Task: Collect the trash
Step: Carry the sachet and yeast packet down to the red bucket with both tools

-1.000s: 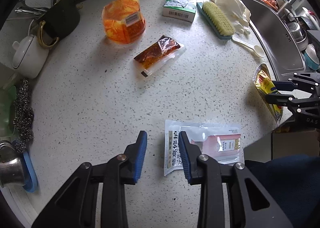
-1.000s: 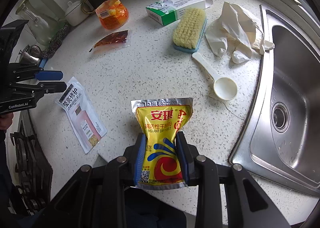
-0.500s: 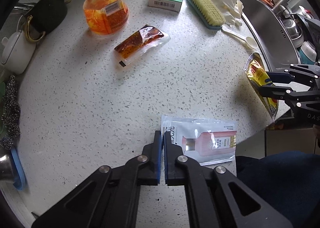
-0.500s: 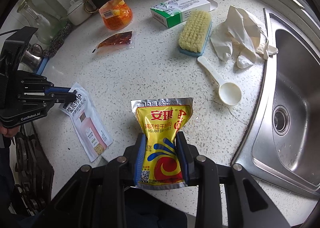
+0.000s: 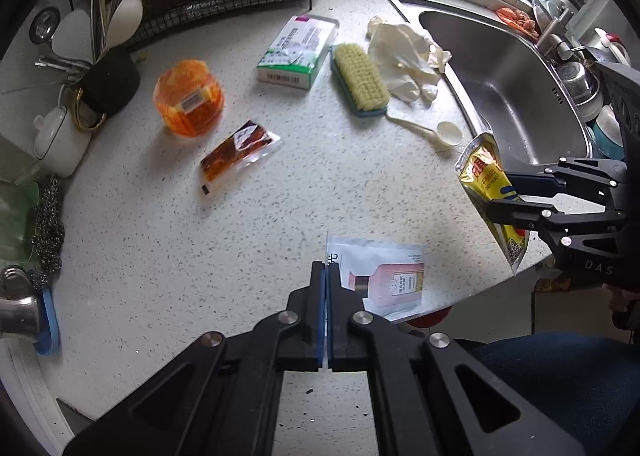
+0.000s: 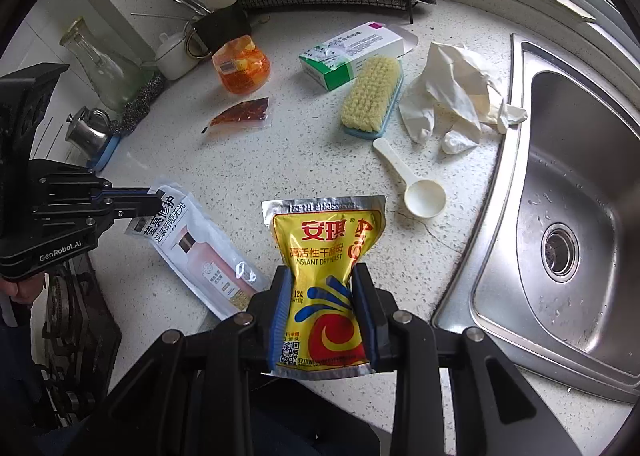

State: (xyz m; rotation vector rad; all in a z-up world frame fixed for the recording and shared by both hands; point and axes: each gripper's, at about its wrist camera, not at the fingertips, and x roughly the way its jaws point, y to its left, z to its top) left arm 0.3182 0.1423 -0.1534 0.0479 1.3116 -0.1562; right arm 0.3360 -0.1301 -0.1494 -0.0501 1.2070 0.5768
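Note:
My left gripper (image 5: 325, 268) is shut on the top edge of a white sachet (image 5: 384, 280) printed with a pink bottle. The sachet's far end reaches the counter's front edge. From the right wrist view the same gripper (image 6: 154, 202) pinches the sachet (image 6: 200, 252) at its printed end. My right gripper (image 6: 324, 276) is shut on a yellow yeast packet (image 6: 326, 240), held upright above the counter. In the left wrist view that packet (image 5: 480, 172) hangs beside the sink in the right gripper (image 5: 508, 192).
A brown sauce sachet (image 5: 238, 156), an orange plastic cup (image 5: 188, 102) and a green-white box (image 5: 298, 52) lie on the speckled counter. Nearby are a scrub brush (image 5: 360, 82), white gloves (image 5: 404, 60) and a scoop (image 5: 436, 132). A steel sink (image 6: 580, 216) lies to the right.
My left gripper's jaws came together on the white sachet's edge and rose with it. The right gripper rose too, keeping the yellow packet.

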